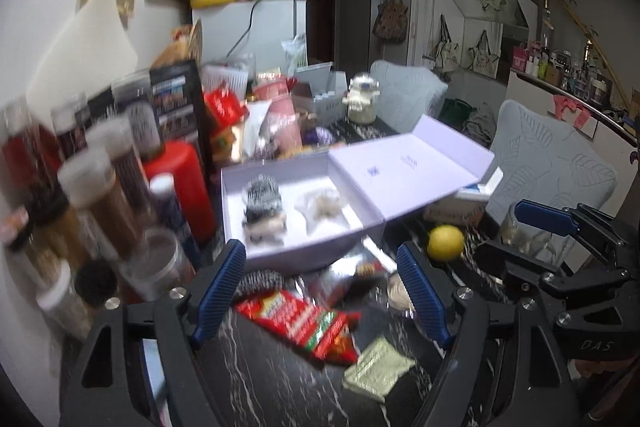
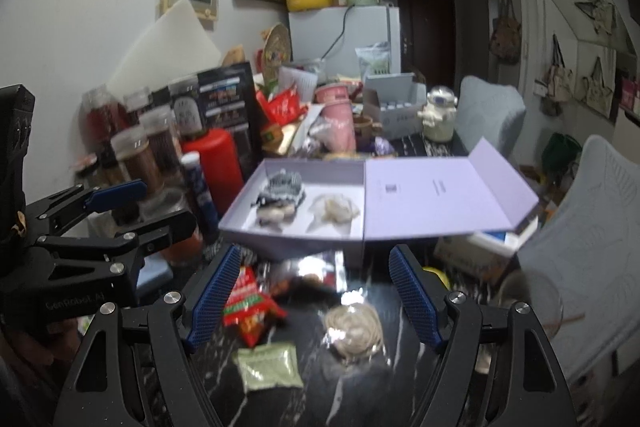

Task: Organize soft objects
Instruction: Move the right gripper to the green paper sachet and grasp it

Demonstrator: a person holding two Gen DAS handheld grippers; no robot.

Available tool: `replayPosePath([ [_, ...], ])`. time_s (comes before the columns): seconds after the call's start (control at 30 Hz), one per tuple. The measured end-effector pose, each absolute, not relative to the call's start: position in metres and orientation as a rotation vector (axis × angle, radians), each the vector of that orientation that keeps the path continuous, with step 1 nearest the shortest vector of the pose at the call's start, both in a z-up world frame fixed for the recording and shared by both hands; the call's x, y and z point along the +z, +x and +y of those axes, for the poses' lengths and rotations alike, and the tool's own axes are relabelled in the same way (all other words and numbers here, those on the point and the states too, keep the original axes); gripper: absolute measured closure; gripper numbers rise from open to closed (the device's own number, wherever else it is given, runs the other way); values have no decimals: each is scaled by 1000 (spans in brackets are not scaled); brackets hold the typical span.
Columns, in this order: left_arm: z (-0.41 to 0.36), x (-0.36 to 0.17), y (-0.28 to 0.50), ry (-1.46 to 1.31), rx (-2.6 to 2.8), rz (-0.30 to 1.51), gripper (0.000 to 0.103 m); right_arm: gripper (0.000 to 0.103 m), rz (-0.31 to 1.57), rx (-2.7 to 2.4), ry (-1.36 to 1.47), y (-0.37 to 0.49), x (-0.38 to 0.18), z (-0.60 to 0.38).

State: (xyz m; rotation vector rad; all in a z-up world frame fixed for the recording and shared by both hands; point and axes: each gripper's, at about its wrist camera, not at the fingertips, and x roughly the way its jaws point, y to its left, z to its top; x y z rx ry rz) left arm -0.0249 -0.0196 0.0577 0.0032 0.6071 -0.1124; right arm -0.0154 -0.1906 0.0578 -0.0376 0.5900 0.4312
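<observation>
The soft things lie in two places: a striped knit and a pale crumpled piece already sit in the open lilac box, while others wait on the dark marble table just near of it. On the table are a red snack packet, a green sachet, a clear-wrapped beige bundle and, to the left, another striped knit peeking behind the left finger.

Both grippers hang above this near patch with fingers spread and nothing between them: the left gripper frames the red packet, the right gripper frames the packet and the bundle.

All of these look light and limp. The bundle probably squashes readily, and its clear wrap looks slick, so a pinch across its middle, deep between the pads, seems safer than a catch at the film's edge. The packet and sachet lie flat against the stone; a finger likely has to slide under an edge or nip a raised corner. The knit should grip well anywhere, though it will droop. A lemon at the right is no soft thing and can stay.
</observation>
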Motion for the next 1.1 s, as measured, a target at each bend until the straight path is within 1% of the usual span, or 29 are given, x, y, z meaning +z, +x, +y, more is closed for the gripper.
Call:
replayPosePath([
  [0.5, -9, -9, -45, -43, -187, 775, 25, 25, 754, 417, 23, -36, -19, -197],
  [0.83, -2, -44, -51, -54, -187, 854, 25, 16, 866, 496, 5, -34, -65, -172],
  [1.1, 13, -65, -54, -44, -140, 899, 25, 15, 914, 528, -85, -23, -95, -143],
])
